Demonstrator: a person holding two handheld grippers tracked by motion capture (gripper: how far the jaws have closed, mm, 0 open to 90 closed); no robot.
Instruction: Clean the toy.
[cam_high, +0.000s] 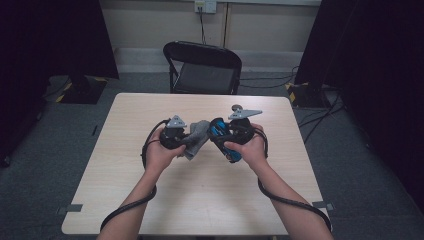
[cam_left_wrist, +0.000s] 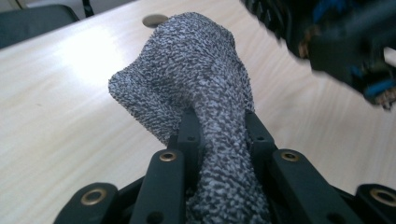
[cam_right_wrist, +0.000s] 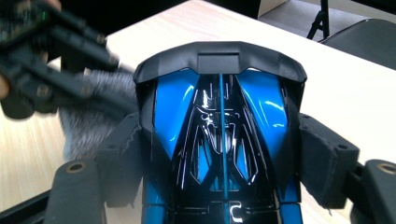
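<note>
1. Left gripper: jaws clamped tight on grey cloth, bunched and raised off table.
2. Right gripper: jaws spread wide, gripping blue-black toy car by its flanks, held over table centre.
3. Progress, judged: both items picked up, cloth just beside car in high view; contact unclear; wiping likely barely begun, most of body left.
4. Surroundings: table otherwise bare; chair beyond far edge. No obstruction; trailing cables only snag risk.
</note>
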